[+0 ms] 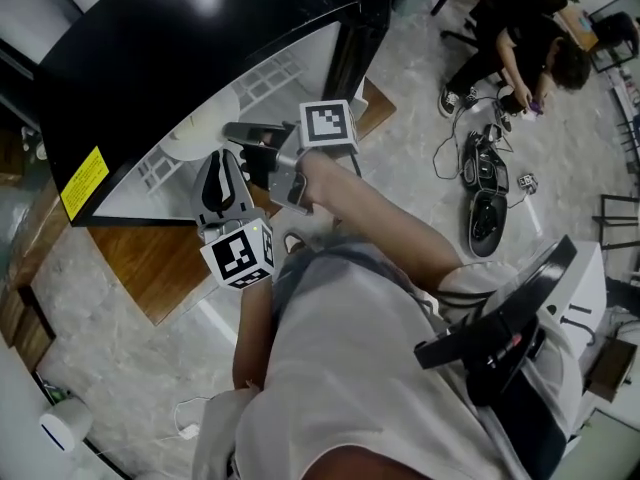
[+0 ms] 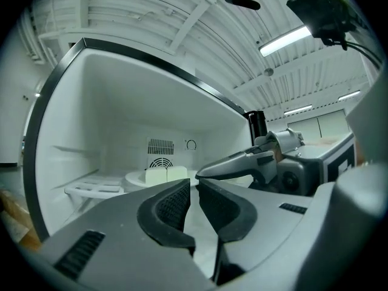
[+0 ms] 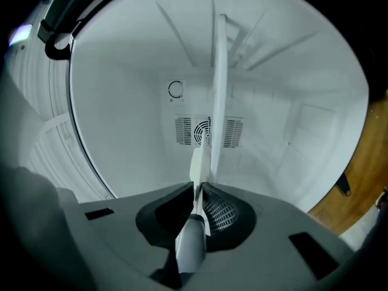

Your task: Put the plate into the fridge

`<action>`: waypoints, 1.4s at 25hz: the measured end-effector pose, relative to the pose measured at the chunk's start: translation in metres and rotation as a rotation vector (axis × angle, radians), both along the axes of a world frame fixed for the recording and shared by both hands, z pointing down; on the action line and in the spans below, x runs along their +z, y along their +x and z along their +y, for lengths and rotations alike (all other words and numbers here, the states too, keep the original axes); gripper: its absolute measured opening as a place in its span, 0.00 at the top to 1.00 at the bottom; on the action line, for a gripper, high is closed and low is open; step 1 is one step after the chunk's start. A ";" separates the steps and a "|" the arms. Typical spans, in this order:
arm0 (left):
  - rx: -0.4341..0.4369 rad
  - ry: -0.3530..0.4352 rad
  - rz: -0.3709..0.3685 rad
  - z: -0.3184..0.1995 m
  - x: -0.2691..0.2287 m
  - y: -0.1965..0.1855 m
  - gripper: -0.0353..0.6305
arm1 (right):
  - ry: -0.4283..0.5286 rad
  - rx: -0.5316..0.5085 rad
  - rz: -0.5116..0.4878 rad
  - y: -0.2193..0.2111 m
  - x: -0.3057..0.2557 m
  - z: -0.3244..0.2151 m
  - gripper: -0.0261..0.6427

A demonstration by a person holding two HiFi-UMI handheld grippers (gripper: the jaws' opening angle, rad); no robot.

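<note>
Your right gripper (image 3: 197, 191) is clamping the plate (image 3: 217, 102) by its rim, holding it inside the fridge (image 3: 121, 132). Your left gripper (image 2: 194, 190) is hovering alongside with its jaws slightly apart and nothing between them.

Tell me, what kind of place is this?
Probably a lab or workshop, not a home kitchen: the fridge stands on a wooden board, cables lie loose on the floor, and long strip lights hang under a bare ceiling.
</note>
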State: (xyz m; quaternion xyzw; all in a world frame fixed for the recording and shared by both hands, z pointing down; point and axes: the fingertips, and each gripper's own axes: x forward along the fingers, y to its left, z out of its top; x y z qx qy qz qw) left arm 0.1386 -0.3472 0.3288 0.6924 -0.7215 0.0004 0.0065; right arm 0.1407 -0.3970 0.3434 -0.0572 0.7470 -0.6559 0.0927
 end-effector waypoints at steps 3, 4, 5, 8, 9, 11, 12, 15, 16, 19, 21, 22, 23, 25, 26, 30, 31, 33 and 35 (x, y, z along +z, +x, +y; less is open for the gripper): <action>-0.013 0.003 0.011 -0.007 -0.003 -0.004 0.86 | 0.026 -0.062 -0.003 -0.001 -0.007 0.005 0.72; -0.021 0.001 0.018 -0.009 -0.004 -0.007 0.86 | 0.039 -0.075 -0.001 0.001 -0.009 0.006 0.70; -0.032 -0.001 0.027 -0.011 -0.005 -0.011 0.86 | 0.058 -0.090 0.002 0.003 -0.010 0.007 0.69; -0.060 -0.001 0.043 -0.016 -0.007 -0.024 0.86 | 0.188 -0.146 0.018 0.008 -0.016 0.016 0.69; -0.065 -0.001 0.043 -0.018 -0.007 -0.027 0.86 | 0.265 -0.153 0.046 0.009 -0.018 0.019 0.69; -0.066 -0.005 0.039 -0.021 -0.007 -0.029 0.86 | 0.497 -0.122 0.183 0.013 -0.019 0.022 0.76; -0.065 -0.007 0.037 -0.022 -0.007 -0.029 0.86 | 0.660 -0.086 0.285 0.013 -0.019 0.020 0.82; -0.068 0.012 0.036 -0.019 -0.014 -0.030 0.86 | 1.182 0.058 0.622 0.007 -0.025 0.011 0.91; -0.078 0.022 0.034 -0.014 -0.017 -0.032 0.86 | 1.299 0.098 0.689 0.002 -0.028 0.012 0.91; -0.131 0.017 0.001 -0.002 -0.019 -0.047 0.86 | 1.409 0.180 0.722 -0.013 -0.034 0.020 0.91; -0.157 -0.003 -0.013 -0.003 -0.015 -0.060 0.86 | 1.394 0.204 0.717 -0.021 -0.033 0.020 0.91; -0.165 -0.011 -0.012 -0.004 -0.014 -0.067 0.86 | 1.383 0.202 0.710 -0.026 -0.032 0.020 0.91; -0.172 -0.017 -0.009 -0.005 -0.013 -0.073 0.86 | 1.373 0.194 0.702 -0.031 -0.031 0.021 0.91; -0.177 -0.027 0.001 -0.007 -0.010 -0.080 0.86 | 1.374 0.185 0.699 -0.038 -0.029 0.022 0.91; -0.175 -0.030 0.002 -0.009 -0.010 -0.080 0.86 | 1.383 0.187 0.707 -0.039 -0.028 0.021 0.91; -0.131 -0.024 -0.010 -0.018 -0.010 -0.070 0.86 | 1.391 0.227 0.767 -0.030 -0.028 0.010 0.92; -0.116 -0.024 -0.001 -0.020 -0.011 -0.066 0.86 | 1.383 0.237 0.778 -0.027 -0.028 0.007 0.92; -0.087 -0.024 0.015 -0.023 -0.011 -0.059 0.86 | 1.365 0.257 0.794 -0.021 -0.027 0.002 0.92; -0.062 -0.028 0.018 -0.026 -0.010 -0.051 0.86 | 1.352 0.280 0.813 -0.014 -0.026 -0.003 0.92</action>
